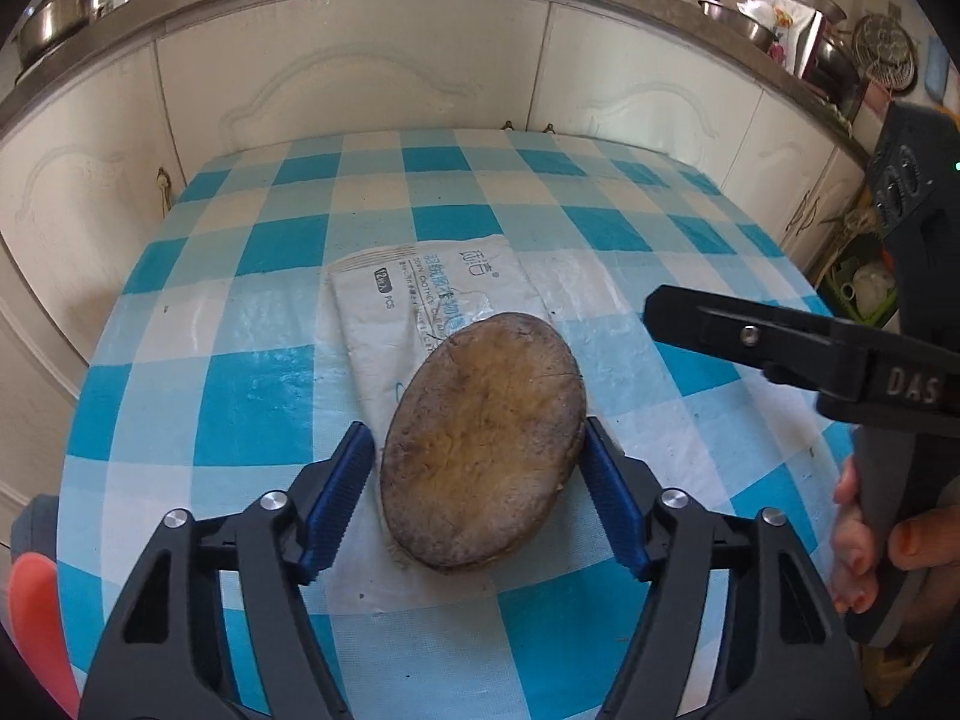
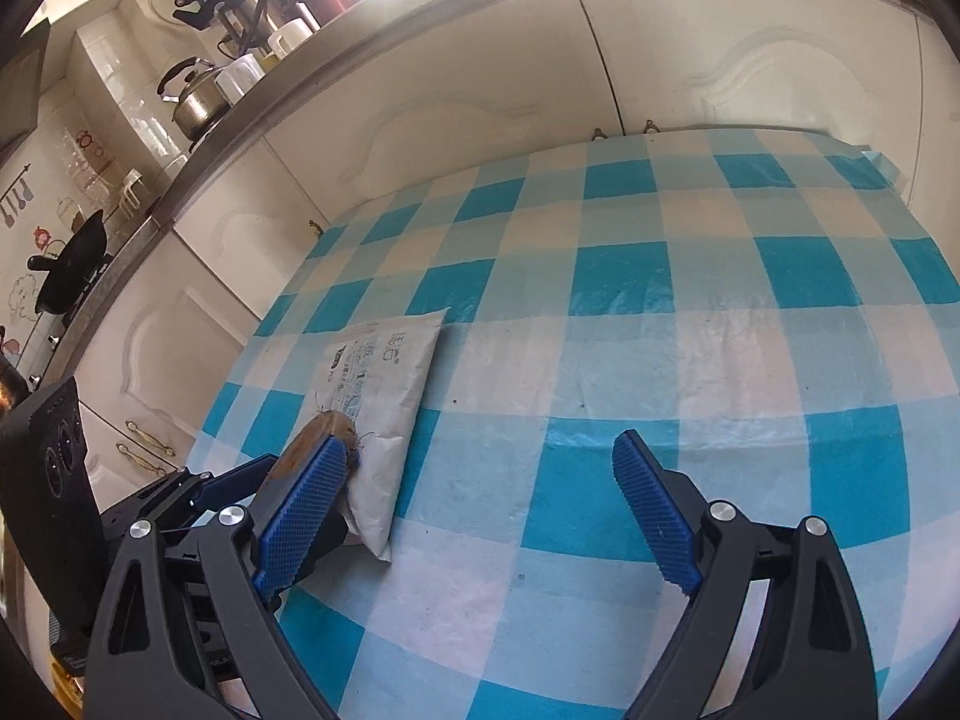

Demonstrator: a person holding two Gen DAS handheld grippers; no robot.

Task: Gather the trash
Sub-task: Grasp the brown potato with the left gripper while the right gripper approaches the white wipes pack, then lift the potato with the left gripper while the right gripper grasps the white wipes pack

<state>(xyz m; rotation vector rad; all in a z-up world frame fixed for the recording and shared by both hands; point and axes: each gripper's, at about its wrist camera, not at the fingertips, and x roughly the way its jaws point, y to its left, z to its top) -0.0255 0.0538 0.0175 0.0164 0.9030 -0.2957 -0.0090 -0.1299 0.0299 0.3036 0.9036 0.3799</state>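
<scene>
Setting: kitchen, desk (image 1: 252,372) under a blue-and-white checked cloth, cream cabinets (image 1: 372,72) behind.
Left gripper (image 1: 480,468): blue fingers (image 1: 336,498) spread either side of the brown slice (image 1: 483,444); whether both touch it, I cannot tell.
Brown slice: lying partly on the white packet (image 1: 384,324).
Right gripper (image 2: 474,516): fingers (image 2: 654,516) wide apart, holding nothing, right of the slice.

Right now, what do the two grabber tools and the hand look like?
Both grippers, left and right, have black plastic arms with triangle cutouts, silver round bolts and blue bumpy finger pads. From the left camera, the right one shows white letters "DAS", a grey handle and a small green light. The hand holding it is bare, with orange-painted nails.
</scene>
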